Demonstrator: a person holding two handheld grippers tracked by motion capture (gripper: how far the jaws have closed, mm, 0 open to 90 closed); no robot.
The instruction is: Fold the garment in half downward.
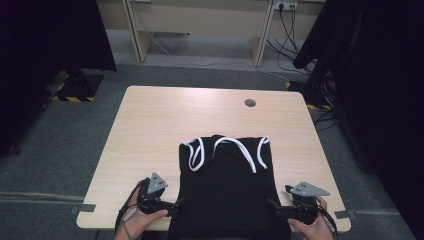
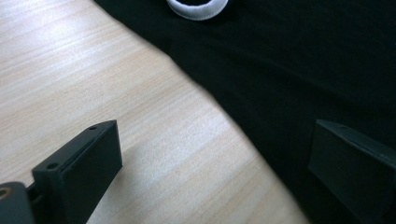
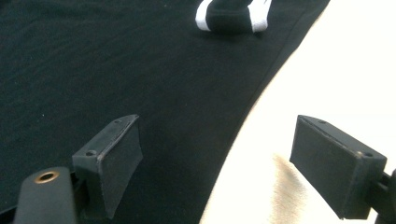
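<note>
A black sleeveless top [image 1: 227,185] with white-trimmed neck and armholes lies flat on the wooden table [image 1: 155,125], its hem hanging over the near edge. My left gripper [image 1: 176,205] stands open at the garment's left side edge; one jaw is over bare wood, the other over the black cloth [image 2: 299,70]. My right gripper [image 1: 274,206] is open at the right side edge, straddling the border between cloth [image 3: 140,65] and table [image 3: 336,60]. White trim [image 3: 231,16] shows farther up. Nothing sits between either pair of jaws.
The table has a round cable hole [image 1: 250,103] near its far edge. Black curtains hang at both sides, a pale wooden desk [image 1: 200,25] stands beyond, and cables trail on the grey floor at the right.
</note>
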